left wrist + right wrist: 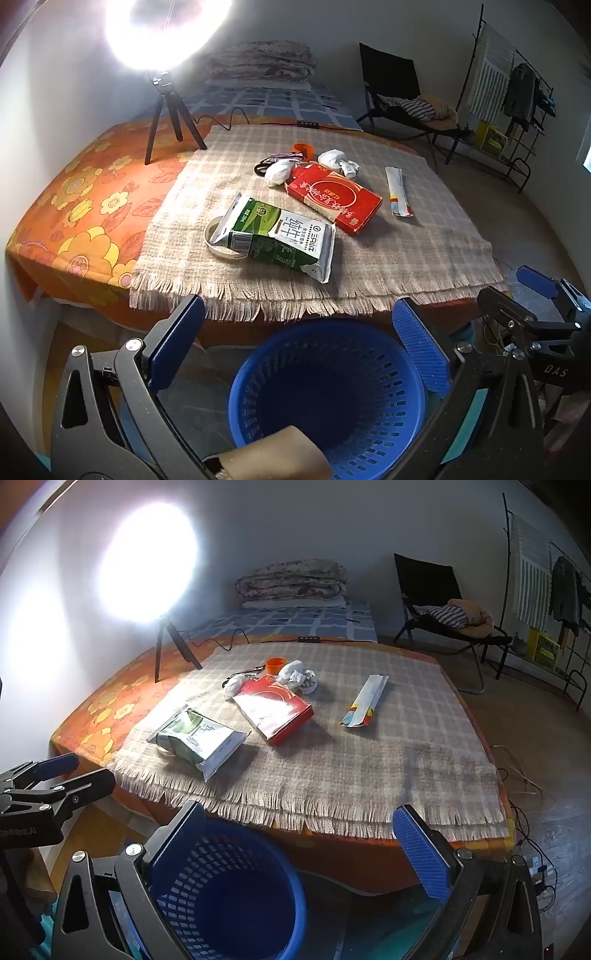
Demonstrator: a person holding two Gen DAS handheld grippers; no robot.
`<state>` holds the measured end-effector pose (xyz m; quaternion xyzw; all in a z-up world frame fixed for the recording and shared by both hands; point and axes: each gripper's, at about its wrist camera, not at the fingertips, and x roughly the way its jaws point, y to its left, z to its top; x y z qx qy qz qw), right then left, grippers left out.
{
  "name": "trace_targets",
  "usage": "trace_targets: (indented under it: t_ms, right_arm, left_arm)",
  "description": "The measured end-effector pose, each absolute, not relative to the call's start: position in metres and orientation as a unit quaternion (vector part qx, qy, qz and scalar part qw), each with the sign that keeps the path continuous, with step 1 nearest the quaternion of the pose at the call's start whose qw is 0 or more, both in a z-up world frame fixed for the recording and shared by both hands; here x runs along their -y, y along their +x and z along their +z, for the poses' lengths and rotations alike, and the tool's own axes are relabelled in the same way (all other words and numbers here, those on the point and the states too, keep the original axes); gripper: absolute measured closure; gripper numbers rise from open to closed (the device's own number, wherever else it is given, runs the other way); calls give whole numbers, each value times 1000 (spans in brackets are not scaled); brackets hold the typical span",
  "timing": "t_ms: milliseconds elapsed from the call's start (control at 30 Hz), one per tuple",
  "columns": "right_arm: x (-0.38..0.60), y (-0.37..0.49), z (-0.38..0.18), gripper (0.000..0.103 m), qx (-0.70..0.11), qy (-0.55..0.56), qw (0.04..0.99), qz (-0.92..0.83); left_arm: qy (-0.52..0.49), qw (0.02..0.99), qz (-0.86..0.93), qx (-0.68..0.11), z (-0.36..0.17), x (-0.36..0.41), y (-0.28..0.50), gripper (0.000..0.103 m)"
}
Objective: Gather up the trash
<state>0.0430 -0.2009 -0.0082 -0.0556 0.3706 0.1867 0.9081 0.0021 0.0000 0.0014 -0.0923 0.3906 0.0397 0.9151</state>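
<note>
Your two claws hang at the near edge of the bench, both spread wide and holding nothing: the left claw (299, 347) sits right over the blue basket (328, 398), the right claw (299, 845) just to its side, with the basket (229, 893) low at its left. The basket stands on the floor against the bench's front, mouth up, so anything lifted off the cloth (369, 258) has only a short drop. A tan scrap (273, 458) shows at the basket's near rim in the left view; whether it lies inside cannot be told.

The trash lies gathered mid-cloth. Nearest you is the flattened milk carton (280, 236), lying on its side and partly covering a white tape ring (218, 240). Behind it lies the red box (336, 197), with paper wads (338, 160) and an orange cup (303, 149) at its far end. The snack wrapper (365, 701) lies apart, on your right claw's side.

Judging by this layout, the carton suits the left claw and the wrapper the right. Almost all of the collecting looks to remain.
</note>
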Motion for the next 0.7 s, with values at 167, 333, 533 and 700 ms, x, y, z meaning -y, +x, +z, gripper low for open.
trace_targets:
  t_ms: [167, 333, 533, 700]
  right_arm:
    - [199, 42, -9, 0, -371, -53, 908, 187]
    - [205, 44, -5, 0, -371, -52, 909, 181]
    - [205, 43, -4, 0, -376, -45, 909, 177]
    - [206, 43, -4, 0, -376, -45, 908, 179]
  left_arm:
    - [-93, 915, 39, -390, -2, -3, 4, 0]
    - [-89, 918, 45, -385, 7, 1, 1, 0]
    - [-93, 916, 47, -387, 7, -2, 5, 0]
    - [-92, 918, 46, -384, 0, -3, 3, 0]
